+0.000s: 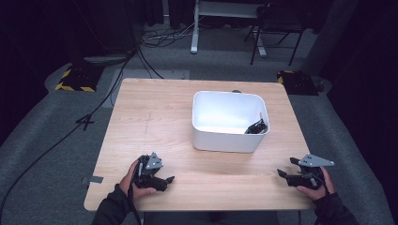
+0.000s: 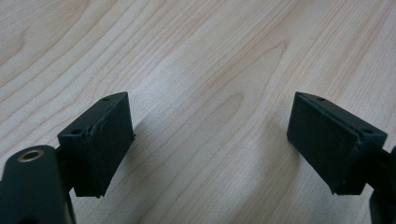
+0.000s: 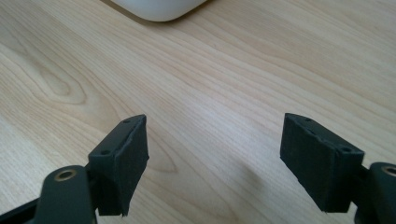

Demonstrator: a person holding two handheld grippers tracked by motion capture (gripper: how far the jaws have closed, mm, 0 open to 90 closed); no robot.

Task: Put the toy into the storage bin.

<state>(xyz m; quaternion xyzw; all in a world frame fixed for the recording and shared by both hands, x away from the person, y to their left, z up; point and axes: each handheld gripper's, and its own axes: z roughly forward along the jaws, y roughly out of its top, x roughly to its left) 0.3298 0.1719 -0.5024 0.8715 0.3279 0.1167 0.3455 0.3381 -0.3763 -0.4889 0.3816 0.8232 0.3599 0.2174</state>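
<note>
Nearest the camera: two hand-held grippers at the near edge of a pale wooden table (image 1: 155, 117). Left gripper (image 1: 165, 179), near left corner, held in the person's left hand (image 1: 133, 183); long axis lies roughly level, tips pointing right and slightly toward the table's middle; jaws stand apart with bare wood between the pads (image 2: 105, 140), nothing held. Right gripper (image 1: 284, 168), near right corner, held in the right hand (image 1: 314, 185); long axis roughly level, tips pointing left, toward the other gripper; in its own view the jaws are parted over bare wood, pads (image 3: 123, 163) empty. The two grippers are well apart, tips turned toward each other. White tub (image 1: 225, 138), rectangular with rounded corners, stands on the far right half of the table, long axis running left to right; one rounded corner shows at the top of the right gripper view. Black tangled item (image 1: 256, 126), kind not identifiable, lies in the tub's near right corner against the wall.
</note>
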